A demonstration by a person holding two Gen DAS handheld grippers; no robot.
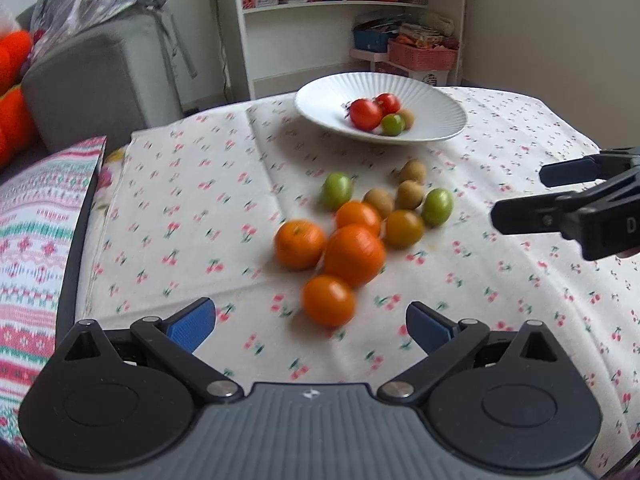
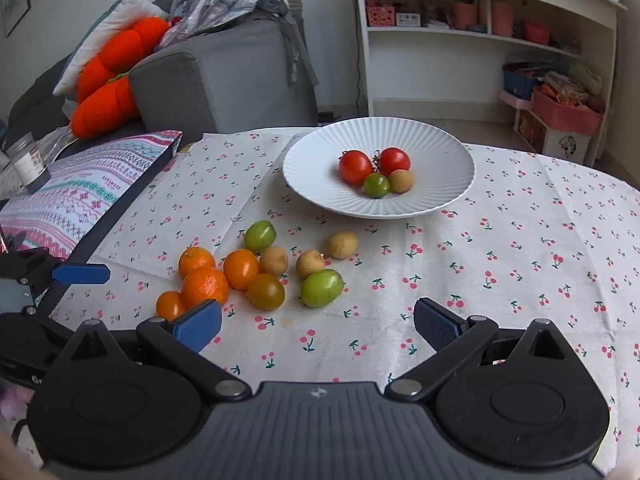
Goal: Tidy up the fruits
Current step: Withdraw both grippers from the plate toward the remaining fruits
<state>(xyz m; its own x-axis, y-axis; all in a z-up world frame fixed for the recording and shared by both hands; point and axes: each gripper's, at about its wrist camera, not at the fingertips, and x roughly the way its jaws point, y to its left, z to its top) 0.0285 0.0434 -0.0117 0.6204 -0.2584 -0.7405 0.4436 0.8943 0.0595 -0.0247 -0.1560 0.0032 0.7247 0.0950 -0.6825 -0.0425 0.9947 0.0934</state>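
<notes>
A white ribbed plate (image 1: 320, 98) (image 2: 316, 156) at the far side of the cherry-print cloth holds two red tomatoes (image 2: 355, 166), a green fruit and a small brown one. Loose on the cloth lie mandarins (image 1: 354, 254) (image 2: 205, 286), orange tomatoes (image 1: 329, 300), green fruits (image 2: 321, 288) and brown fruits (image 2: 308, 263). My left gripper (image 1: 310, 312) is open, low over the cloth, with the nearest orange tomato just ahead of its fingers. My right gripper (image 2: 316, 314) (image 1: 536, 196) is open and holds nothing, near the green fruit, to the right of the pile.
A striped patterned cushion (image 2: 80, 196) lies at the table's left edge with a small jar (image 2: 28, 164) beyond it. Behind stand a grey sofa (image 2: 224, 80) with orange plush toys and a white shelf unit (image 2: 480, 40) with pink baskets.
</notes>
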